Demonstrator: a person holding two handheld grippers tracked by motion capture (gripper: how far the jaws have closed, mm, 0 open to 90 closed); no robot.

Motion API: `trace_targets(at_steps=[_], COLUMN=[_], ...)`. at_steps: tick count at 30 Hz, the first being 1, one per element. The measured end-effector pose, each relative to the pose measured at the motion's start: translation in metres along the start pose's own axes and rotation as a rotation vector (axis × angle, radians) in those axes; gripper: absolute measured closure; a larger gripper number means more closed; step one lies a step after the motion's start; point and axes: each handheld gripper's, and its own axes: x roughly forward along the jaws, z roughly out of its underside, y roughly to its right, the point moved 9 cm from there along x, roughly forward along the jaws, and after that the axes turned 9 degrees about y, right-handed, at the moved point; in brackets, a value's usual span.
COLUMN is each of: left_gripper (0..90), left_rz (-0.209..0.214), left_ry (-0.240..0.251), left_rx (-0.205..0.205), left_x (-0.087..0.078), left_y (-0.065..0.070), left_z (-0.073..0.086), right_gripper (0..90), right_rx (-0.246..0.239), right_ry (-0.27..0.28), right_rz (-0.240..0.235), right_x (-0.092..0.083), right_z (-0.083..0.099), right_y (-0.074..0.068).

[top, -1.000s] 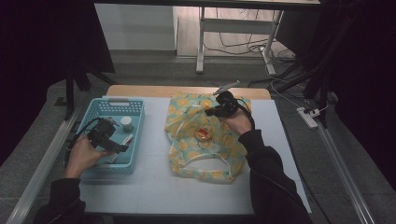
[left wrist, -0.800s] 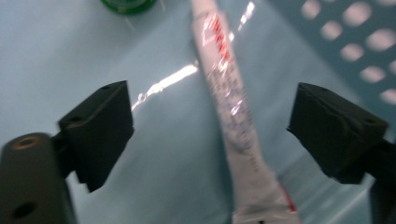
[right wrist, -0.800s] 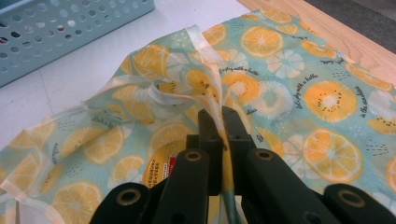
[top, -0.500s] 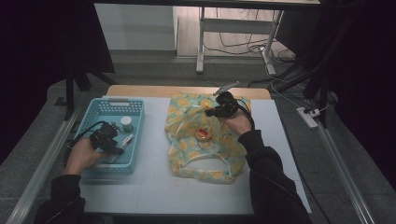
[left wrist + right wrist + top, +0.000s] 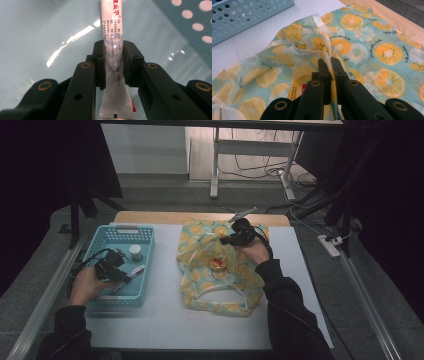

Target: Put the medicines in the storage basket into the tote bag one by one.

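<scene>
1. Tube (image 5: 113,50), white with printed text, sits pinched between the jaws of the left claw (image 5: 113,63); its long axis runs along the jaws, one end pointing away past the tips and the crimped end back toward the claw's body.
2. From above, the left claw (image 5: 121,270) hovers inside the blue basket (image 5: 100,245) at the left of the table (image 5: 165,320), and the tube (image 5: 136,269) pokes out to the right of the jaws.
3. The left hand (image 5: 87,285) grips the claw from the near side, forearm coming in from the bottom edge in a dark sleeve.
4. A small jar (image 5: 135,252) with a white lid stands in the basket just beyond the claw.
5. The right claw (image 5: 331,68) is closed on a raised fold of the lemon-print cloth (image 5: 374,50), the fabric's pale hem running up between the jaws.
6. In the high view the right hand (image 5: 255,251) reaches forward over the cloth (image 5: 200,275), with the right claw (image 5: 231,238) near its far edge.
7. A small yellow and red item (image 5: 218,263) lies on the cloth just near of that claw; what it is cannot be told.
</scene>
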Motion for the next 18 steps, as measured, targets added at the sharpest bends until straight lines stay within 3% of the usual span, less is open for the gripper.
trace_targets(at_steps=[2, 12, 18], left_gripper=[74.8, 74.9, 74.8], left_rz=[0.011, -0.017, 0.037], left_ry=[0.019, 0.134, 0.24], left_rx=[-0.022, -0.035, -0.021], left_x=[-0.004, -0.029, -0.045], left_y=[0.0, 0.001, 0.019], left_z=[-0.002, -0.016, -0.036], right_gripper=[89.2, 89.2, 89.2], right_rx=[-0.001, 0.0, 0.002], right_ry=[0.0, 0.007, 0.012], right_rz=[0.001, 0.002, 0.002], right_x=[0.0, -0.002, -0.003], right_z=[0.0, -0.001, -0.002], right_y=[0.0, 0.001, 0.001])
